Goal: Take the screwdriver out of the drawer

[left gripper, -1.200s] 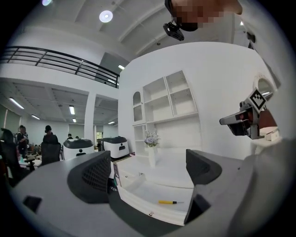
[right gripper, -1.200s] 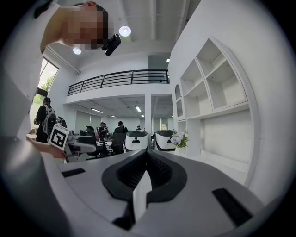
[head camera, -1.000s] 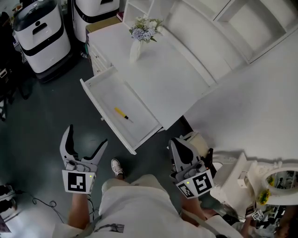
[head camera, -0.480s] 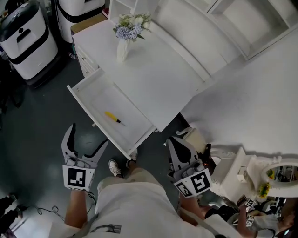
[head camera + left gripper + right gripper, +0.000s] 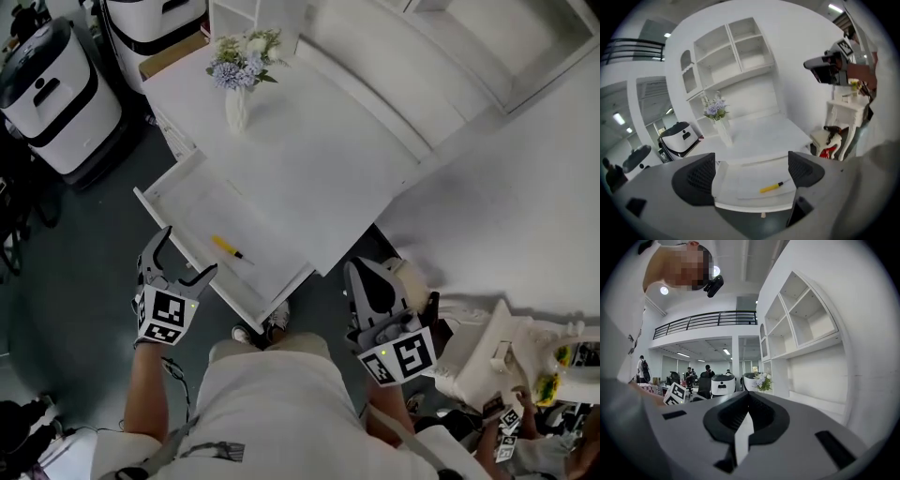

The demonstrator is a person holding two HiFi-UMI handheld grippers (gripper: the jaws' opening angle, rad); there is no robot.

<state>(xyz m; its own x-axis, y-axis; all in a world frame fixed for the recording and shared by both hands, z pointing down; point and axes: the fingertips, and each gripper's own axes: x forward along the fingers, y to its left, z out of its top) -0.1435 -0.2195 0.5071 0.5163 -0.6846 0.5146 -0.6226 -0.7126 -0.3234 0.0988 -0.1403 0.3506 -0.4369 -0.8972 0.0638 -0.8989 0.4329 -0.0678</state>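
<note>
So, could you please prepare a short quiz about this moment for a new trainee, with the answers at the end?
1. True or false: the left tongs are closed on the screwdriver.
2. Choose one. The right tongs are: A) wide open; B) shut, with nothing between them; C) shut on a yellow handle.
3. Fill the gap: the vase on the desk top holds ____.

Key:
1. False. The left tongs are open and the screwdriver lies in the open drawer.
2. B.
3. Flowers.
</note>
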